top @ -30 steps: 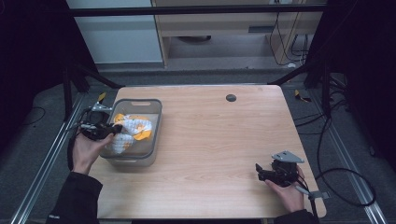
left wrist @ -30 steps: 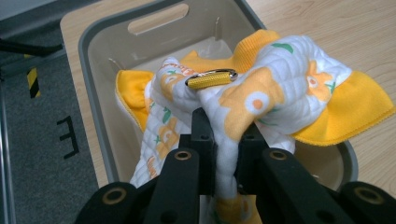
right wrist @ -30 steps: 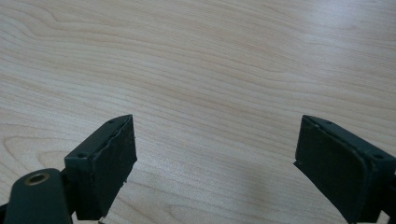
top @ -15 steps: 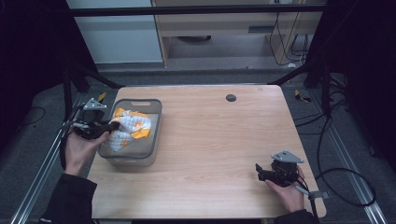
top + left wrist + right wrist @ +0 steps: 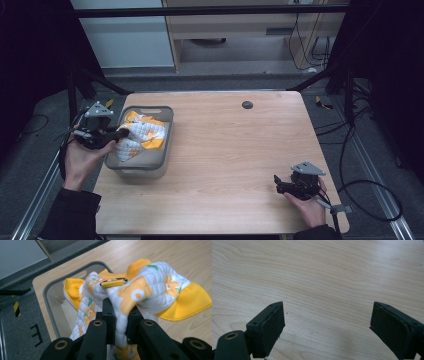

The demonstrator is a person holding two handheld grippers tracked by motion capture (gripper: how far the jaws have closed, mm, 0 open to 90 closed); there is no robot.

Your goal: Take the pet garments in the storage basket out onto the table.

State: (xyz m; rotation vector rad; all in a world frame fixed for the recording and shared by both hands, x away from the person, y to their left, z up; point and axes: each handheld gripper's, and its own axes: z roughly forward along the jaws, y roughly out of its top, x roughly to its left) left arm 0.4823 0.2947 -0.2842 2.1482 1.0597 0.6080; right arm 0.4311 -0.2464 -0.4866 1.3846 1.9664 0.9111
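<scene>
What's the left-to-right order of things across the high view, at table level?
Left gripper shut on the quilted cloth → grey bin → dark round hole in the tabletop → right gripper, jaws open over bare wood.

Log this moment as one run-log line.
left claw: shut on cloth | cloth: partly in bin | right claw: open over table

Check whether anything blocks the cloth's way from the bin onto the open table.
Only the grey bin's wall on that side. The left tongs already clamp the cloth, partly lifted; the table beyond looks bare.
</scene>
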